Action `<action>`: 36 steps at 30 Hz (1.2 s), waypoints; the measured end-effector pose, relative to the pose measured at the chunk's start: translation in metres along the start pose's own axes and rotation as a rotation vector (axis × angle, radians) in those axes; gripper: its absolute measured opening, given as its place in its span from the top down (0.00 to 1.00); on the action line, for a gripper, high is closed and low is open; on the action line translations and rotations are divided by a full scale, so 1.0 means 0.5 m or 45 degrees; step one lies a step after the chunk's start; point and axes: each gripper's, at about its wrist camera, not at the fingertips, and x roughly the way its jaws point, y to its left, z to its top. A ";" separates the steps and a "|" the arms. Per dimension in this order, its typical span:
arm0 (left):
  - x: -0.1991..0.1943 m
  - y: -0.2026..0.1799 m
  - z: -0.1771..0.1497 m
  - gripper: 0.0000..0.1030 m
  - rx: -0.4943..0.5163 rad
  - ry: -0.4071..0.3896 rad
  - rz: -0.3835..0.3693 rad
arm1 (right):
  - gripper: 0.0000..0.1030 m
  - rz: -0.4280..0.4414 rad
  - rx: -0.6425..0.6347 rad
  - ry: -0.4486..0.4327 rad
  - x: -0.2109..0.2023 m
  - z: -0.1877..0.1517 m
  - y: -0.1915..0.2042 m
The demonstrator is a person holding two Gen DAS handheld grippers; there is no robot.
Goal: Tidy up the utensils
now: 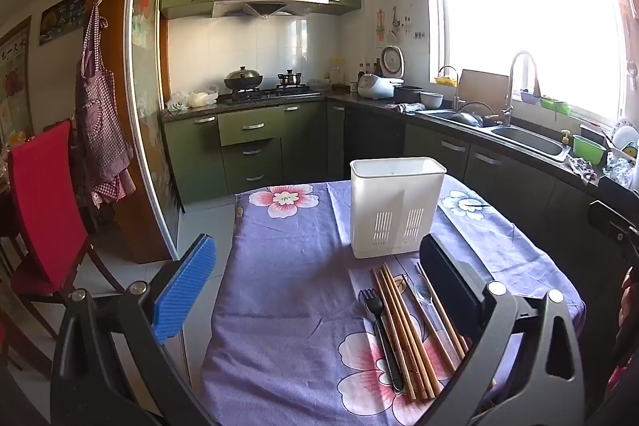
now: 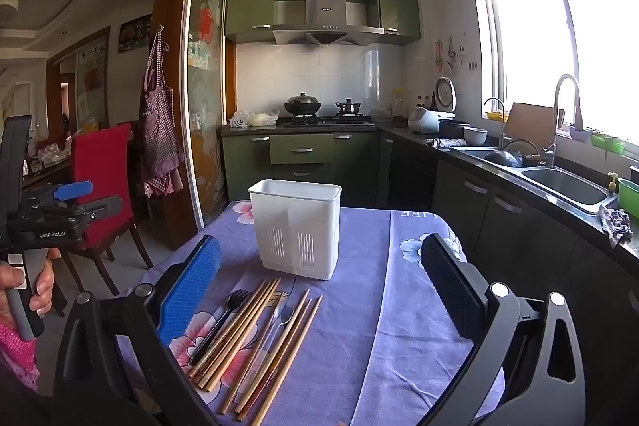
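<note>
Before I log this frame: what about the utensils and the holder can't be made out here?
- Left wrist view: the gripper's black finger covers part of the clear spoon and the right-hand chopsticks.
- Both views: the white holder interior is hidden by its own walls.
- Right wrist view: the black fork handle end passes behind the blue finger.

Left wrist view: the black pad of the left claw (image 1: pixel 317 286) covers part of the clear spoon (image 1: pixel 424 296) and the right-hand chopsticks (image 1: pixel 447 322). The interior of the white utensil holder (image 1: pixel 395 206) is hidden by its walls. Right wrist view: chopsticks (image 2: pixel 275 350) run off the bottom edge beside the black fork (image 2: pixel 217 324); the clear spoon (image 2: pixel 265 342) is faint.
</note>
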 end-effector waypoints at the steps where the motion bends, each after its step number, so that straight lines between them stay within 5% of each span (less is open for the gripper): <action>1: 0.001 0.001 0.000 0.06 -0.003 0.000 -0.002 | 0.04 0.004 0.014 0.001 0.000 0.000 -0.002; 36: 0.013 -0.008 -0.017 0.06 0.020 0.020 -0.022 | 0.04 -0.001 0.051 0.029 0.011 0.001 -0.008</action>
